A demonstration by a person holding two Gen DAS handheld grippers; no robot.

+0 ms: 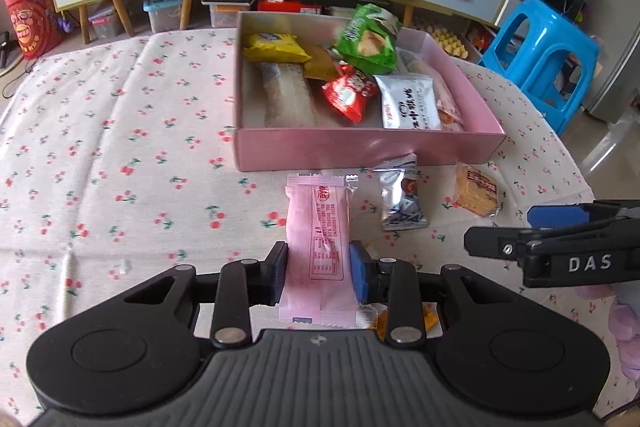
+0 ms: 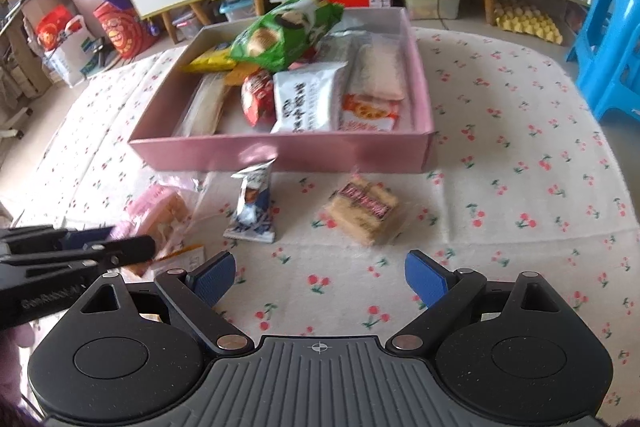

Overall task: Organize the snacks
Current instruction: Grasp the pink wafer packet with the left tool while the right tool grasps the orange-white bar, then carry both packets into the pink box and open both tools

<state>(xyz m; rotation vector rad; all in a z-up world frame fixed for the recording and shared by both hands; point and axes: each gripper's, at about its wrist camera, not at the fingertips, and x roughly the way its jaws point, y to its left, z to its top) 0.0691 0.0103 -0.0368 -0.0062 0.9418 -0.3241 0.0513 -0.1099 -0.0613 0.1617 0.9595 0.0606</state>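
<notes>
Now your left gripper (image 1: 318, 273) is pinching the pink snack packet (image 1: 318, 227) across its width, near its lower end, so the long wrapper points forward to the pink box (image 1: 360, 147). I think this grip keeps the packet straight for placing it inside. Your right gripper (image 2: 320, 277) has its jaws spread wide and holds nothing; it hovers over the cherry-pattern tablecloth (image 2: 520, 187). The silver-blue packet (image 2: 254, 207) and the wafer pack (image 2: 362, 213) lie on the cloth just in front of the box, probably next to collect. Inside, the green bag (image 2: 280, 35) lies on top of the others.
</notes>
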